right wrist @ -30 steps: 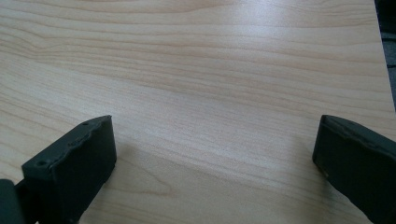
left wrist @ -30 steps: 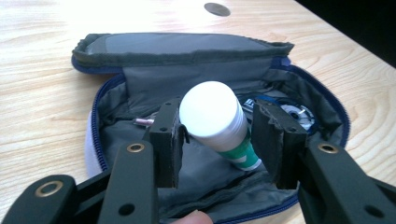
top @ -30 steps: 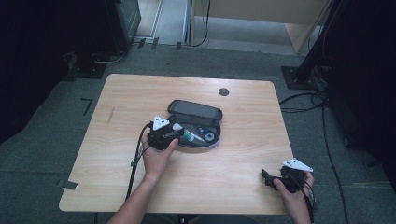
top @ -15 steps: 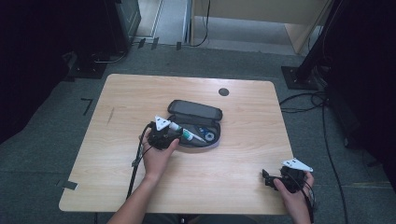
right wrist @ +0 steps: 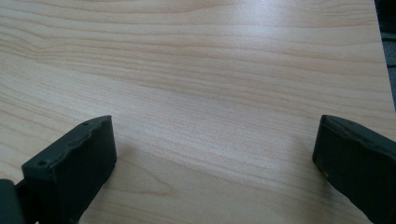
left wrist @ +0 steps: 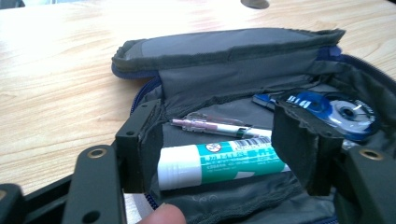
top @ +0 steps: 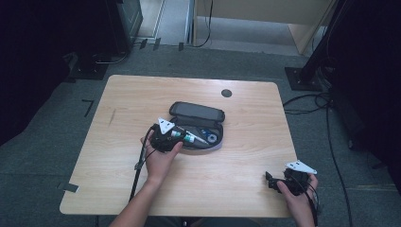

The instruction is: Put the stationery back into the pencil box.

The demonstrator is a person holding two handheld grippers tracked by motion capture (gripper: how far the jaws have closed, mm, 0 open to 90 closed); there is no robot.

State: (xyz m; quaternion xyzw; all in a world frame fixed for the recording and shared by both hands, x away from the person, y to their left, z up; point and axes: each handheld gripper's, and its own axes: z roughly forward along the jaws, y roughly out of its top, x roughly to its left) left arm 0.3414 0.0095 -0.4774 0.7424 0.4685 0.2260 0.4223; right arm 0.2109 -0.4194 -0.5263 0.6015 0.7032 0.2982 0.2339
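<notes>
The wooden surface (top: 118,142) carries one open pencil case (top: 198,113), lying near its middle with the lid folded back. In the high view the case's contents are small and partly covered by the left claw (top: 177,137), so they are hard to separate there. The left gripper view shows them closer: one glue stick (left wrist: 219,161), one pen (left wrist: 215,127) behind it and one blue correction tape (left wrist: 345,114), its edge cut off by a jaw.

The left claw sits at the case's near rim, jaws either side of the glue stick, which rests inside the case. The jaws have just been opening; they were tighter on the stick a second ago, and a gap shows at each end now, so it is released.

The right claw (top: 272,182) rests at the surface's near right corner, spread wide over bare wood, where it was a second ago.
</notes>
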